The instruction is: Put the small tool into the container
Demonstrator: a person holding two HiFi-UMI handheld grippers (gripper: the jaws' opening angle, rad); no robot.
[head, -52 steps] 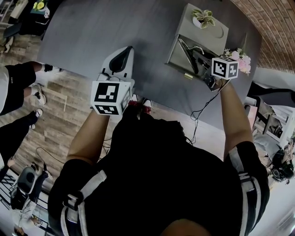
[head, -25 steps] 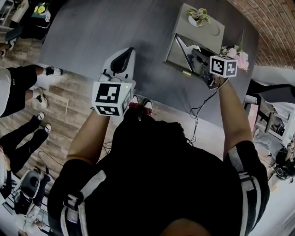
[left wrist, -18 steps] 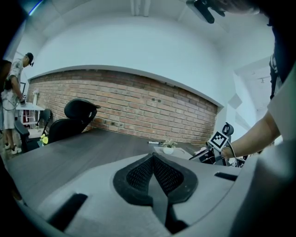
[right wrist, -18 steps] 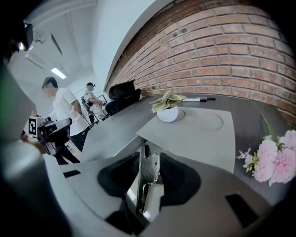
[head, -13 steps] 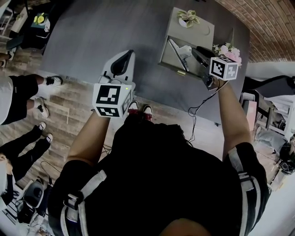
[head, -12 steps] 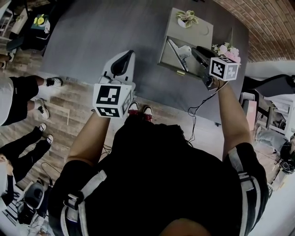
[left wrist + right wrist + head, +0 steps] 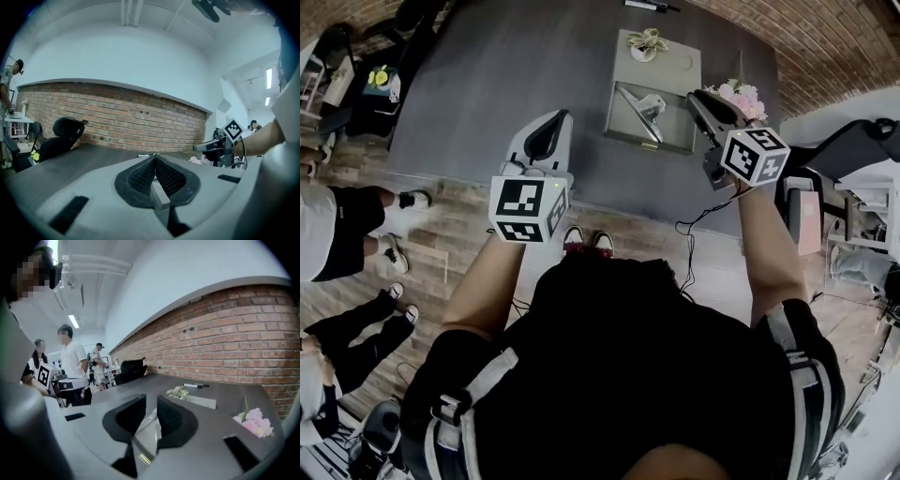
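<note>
Right gripper (image 7: pixel 697 101) has pulled back from container (image 7: pixel 623 131), jaws closing on nothing. Tool (image 7: pixel 651 101) now lies inside. Left gripper (image 7: pixel 555 122) clenched, empty. Drop looks done.

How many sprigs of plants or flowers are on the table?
2: a green sprig at the gray box's far end, pink flowers right of that box. None looks hidden.
</note>
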